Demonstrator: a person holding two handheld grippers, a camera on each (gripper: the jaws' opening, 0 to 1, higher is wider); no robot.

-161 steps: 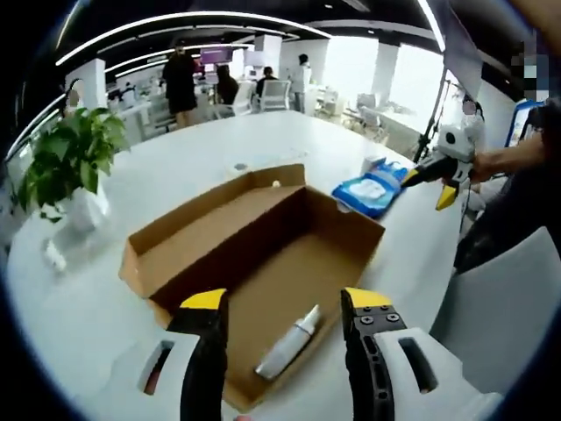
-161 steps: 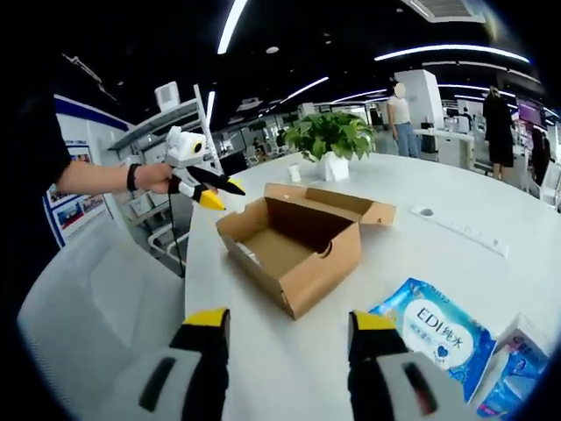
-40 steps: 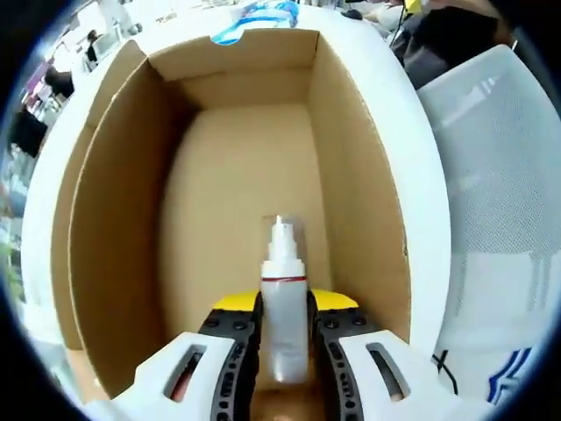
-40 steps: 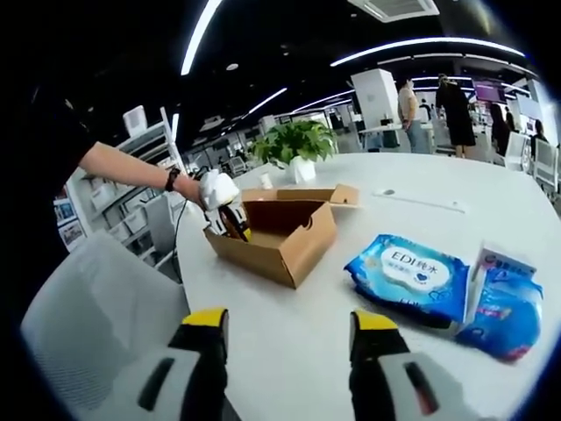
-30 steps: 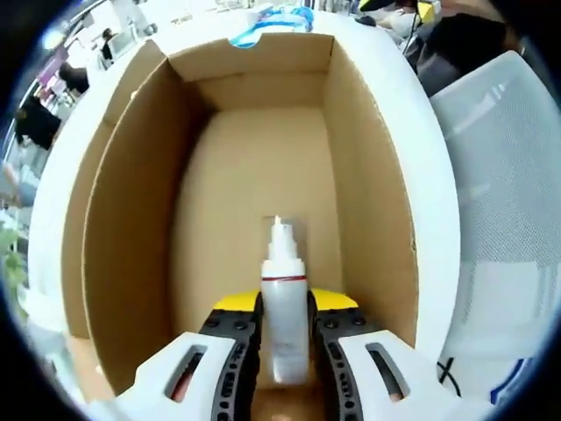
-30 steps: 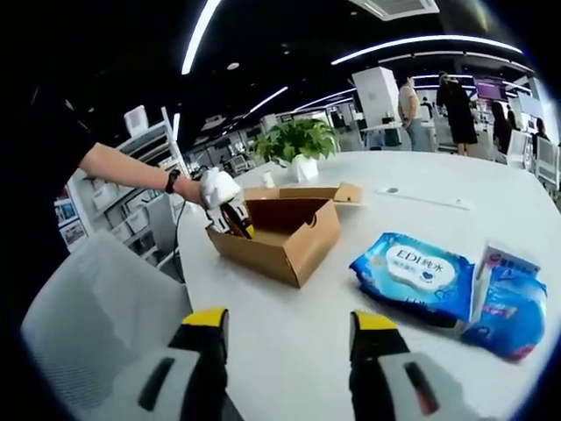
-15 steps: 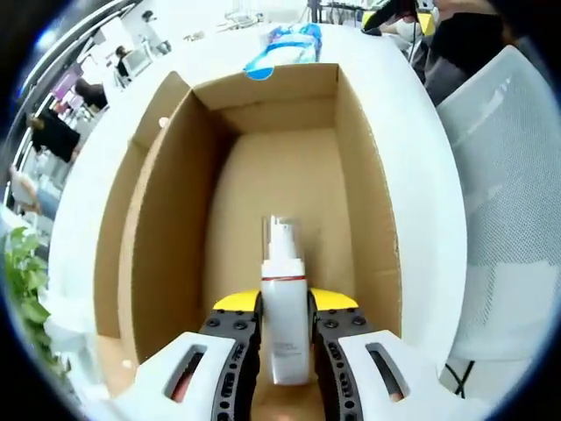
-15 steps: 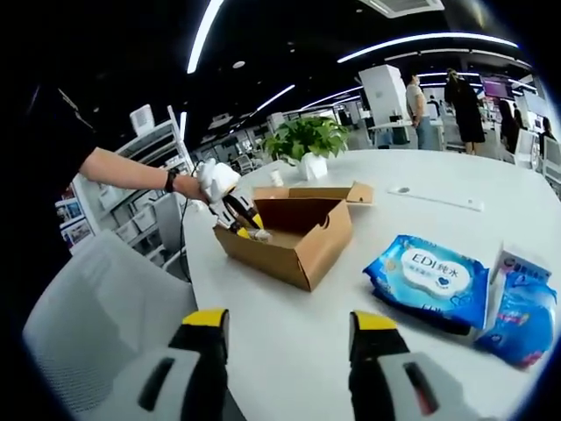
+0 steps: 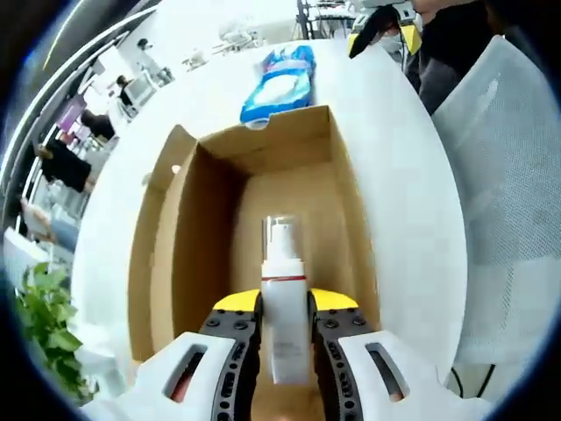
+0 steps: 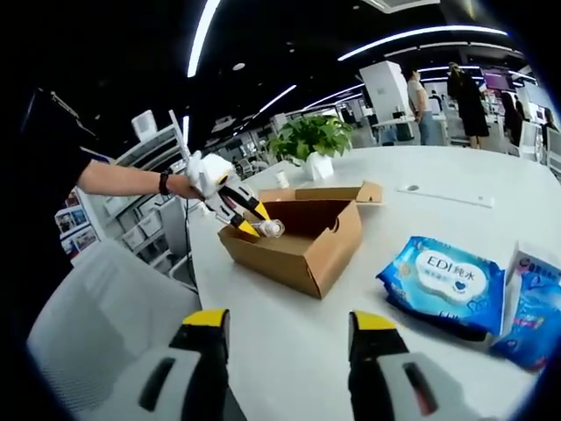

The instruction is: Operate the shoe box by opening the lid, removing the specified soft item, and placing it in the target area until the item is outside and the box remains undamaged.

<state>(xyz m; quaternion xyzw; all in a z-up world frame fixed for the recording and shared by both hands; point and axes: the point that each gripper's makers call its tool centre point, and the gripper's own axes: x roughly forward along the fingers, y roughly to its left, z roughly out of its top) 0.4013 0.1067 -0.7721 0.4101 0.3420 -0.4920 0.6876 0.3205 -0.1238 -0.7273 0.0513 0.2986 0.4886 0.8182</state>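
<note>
1. My left claw [image 9: 286, 303] is clamped on a white spray bottle [image 9: 285, 307]; both yellow-tipped jaws press its sides. The nozzle points forward, away from the camera.
2. In the left gripper view the bottle sits over the open interior of the box [image 9: 355, 237], near the box's closer end. I cannot tell whether its base touches the box floor.
3. In the right gripper view the left claw [image 10: 250, 217] appears at the box's [image 10: 307, 259] near-left corner, angled downward, with the bottle [image 10: 271, 229] at its tips, level with the rim or just above it.
4. The box is brown cardboard, lid folded open to the far side. No tears or crushed walls are visible.
5. My right claw [image 10: 285, 329] is wide apart and holds nothing. It hovers above the white surface [image 10: 307, 351], well short of the box.
6. A blue wipes pack [image 10: 447, 281] lies flat on the surface to the right of the box, apart from it. A second blue pack [image 10: 530, 303] lies just beside it at the view's edge.
7. In the left gripper view a wipes pack [image 9: 279, 81] lies beyond the box's far end.
8. A potted plant [image 10: 314, 140] stands on the surface behind the box.
9. A mesh chair [image 9: 504, 210] stands beside the surface.
</note>
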